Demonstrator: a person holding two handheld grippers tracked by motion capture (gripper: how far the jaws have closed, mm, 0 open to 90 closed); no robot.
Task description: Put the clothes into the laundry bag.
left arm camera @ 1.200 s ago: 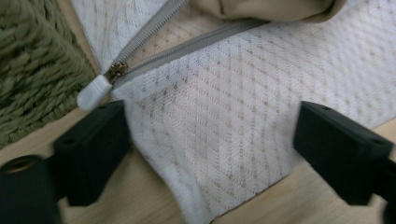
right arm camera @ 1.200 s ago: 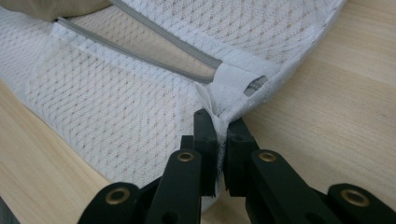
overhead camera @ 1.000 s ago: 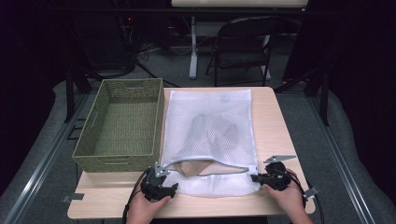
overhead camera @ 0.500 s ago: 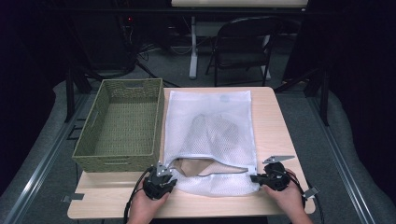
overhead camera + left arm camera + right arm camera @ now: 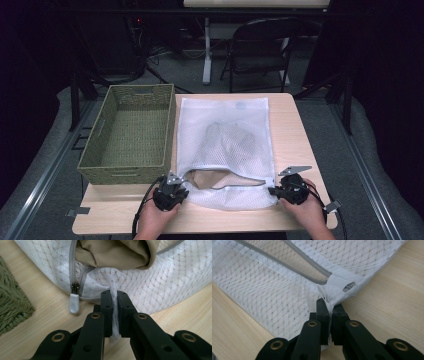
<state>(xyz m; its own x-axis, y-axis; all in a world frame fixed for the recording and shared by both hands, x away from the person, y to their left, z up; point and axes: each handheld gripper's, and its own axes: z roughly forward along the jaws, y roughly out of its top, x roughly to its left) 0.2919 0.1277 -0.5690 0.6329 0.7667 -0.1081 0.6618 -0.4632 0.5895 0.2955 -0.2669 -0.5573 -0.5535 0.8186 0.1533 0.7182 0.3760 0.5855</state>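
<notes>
1. My left tongs (image 5: pixel 113 296) have just been closing and now pinch a fold of the mesh laundry bag (image 5: pixel 225 135) near its zipper pull (image 5: pixel 73 302); my right tongs (image 5: pixel 329 305) are clamped on the bag's near right corner.
2. The table (image 5: pixel 295 125) carries the bag flat in the middle, its mouth toward me.
3. The woven green basket (image 5: pixel 100 135) stands just left of the bag and looks bare inside.
4. The bag is unzipped, and a tan garment (image 5: pixel 115 252) lies inside, bulging at the opening.
5. I judge both grips set; getting the garment out is still ahead.
</notes>
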